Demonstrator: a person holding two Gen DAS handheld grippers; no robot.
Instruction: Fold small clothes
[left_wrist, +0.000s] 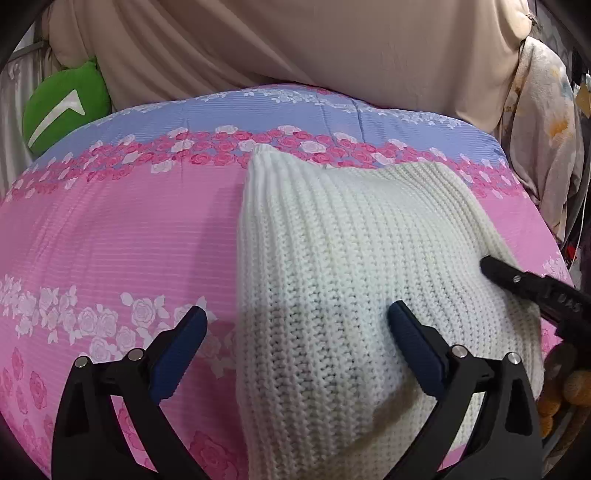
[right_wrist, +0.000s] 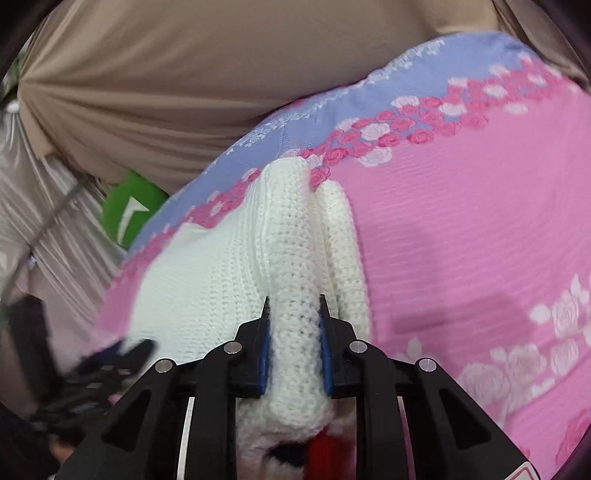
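Note:
A small white knitted garment (left_wrist: 343, 251) lies on the pink rose-patterned bed cover (left_wrist: 122, 236). My left gripper (left_wrist: 297, 325) is open just above the garment's near left part, one finger over the knit, the other over the cover. My right gripper (right_wrist: 294, 347) is shut on a thick fold of the white knit (right_wrist: 295, 280) at the garment's right edge. The right gripper's fingers also show at the right in the left wrist view (left_wrist: 517, 280). The left gripper shows blurred at the lower left in the right wrist view (right_wrist: 114, 358).
A green cushion (left_wrist: 64, 107) sits at the bed's far left corner. Beige drapes (left_wrist: 295, 44) hang behind the bed. Floral cloth (left_wrist: 546, 129) hangs at the right. The cover's blue band (left_wrist: 258, 114) runs along the far edge.

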